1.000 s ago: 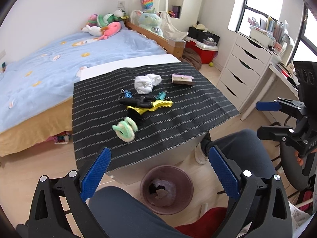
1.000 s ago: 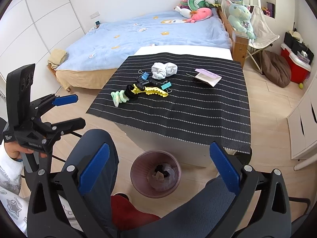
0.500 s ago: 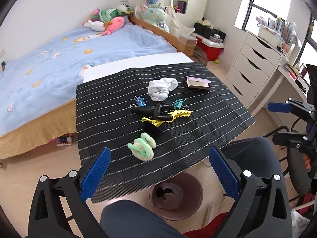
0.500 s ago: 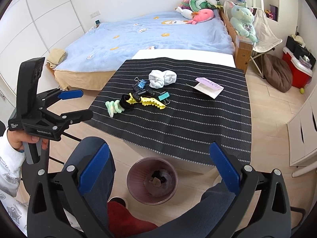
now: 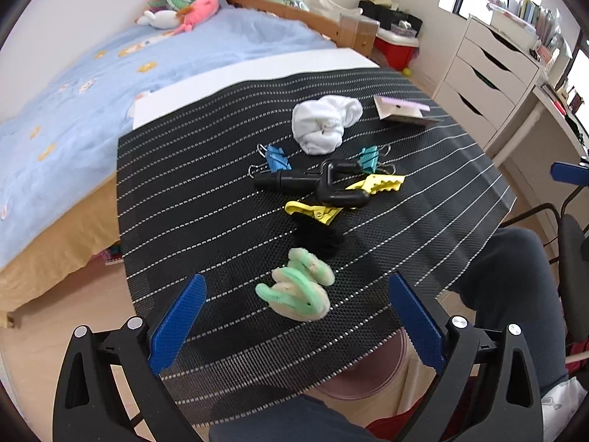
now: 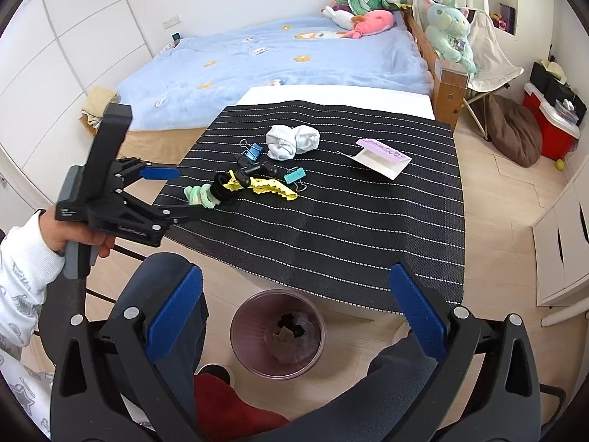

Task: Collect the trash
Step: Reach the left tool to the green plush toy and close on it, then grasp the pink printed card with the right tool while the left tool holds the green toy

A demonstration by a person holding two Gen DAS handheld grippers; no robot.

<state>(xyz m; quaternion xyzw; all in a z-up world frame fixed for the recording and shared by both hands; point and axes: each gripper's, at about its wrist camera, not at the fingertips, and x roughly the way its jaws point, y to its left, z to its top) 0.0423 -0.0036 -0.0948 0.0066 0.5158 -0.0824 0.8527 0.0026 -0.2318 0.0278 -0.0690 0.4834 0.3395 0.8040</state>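
On the worktop [image 6: 423, 228], a black striped mat covers all but a white strip at the far edge beside the bed [image 6: 279, 62], and its near edge overhangs toward the seated person's knees. Just ahead of the left gripper [image 5: 294, 309], whose blue-padded fingers are spread wide with nothing between them, lies a green-and-cream fuzzy wad [image 5: 296, 289], near the mat's front-left edge. Behind it sit a black fuzzy ring [image 5: 320, 237], two yellow toothed clips [image 5: 375, 184], a black plastic piece [image 5: 305, 180], a blue binder clip [image 5: 278, 158] and a teal binder clip [image 5: 368, 158], all bunched together. A crumpled white tissue [image 6: 291, 140] lies farther back, and a folded card with a purple strip [image 6: 383, 154] sits apart to the right. Bare mat stretches across the whole right and near side. The right gripper [image 6: 294, 305] is likewise released and holds nothing, hanging above the floor over a round waste bin [image 6: 243, 316] that stands just below the worktop's near edge, with scraps already inside.
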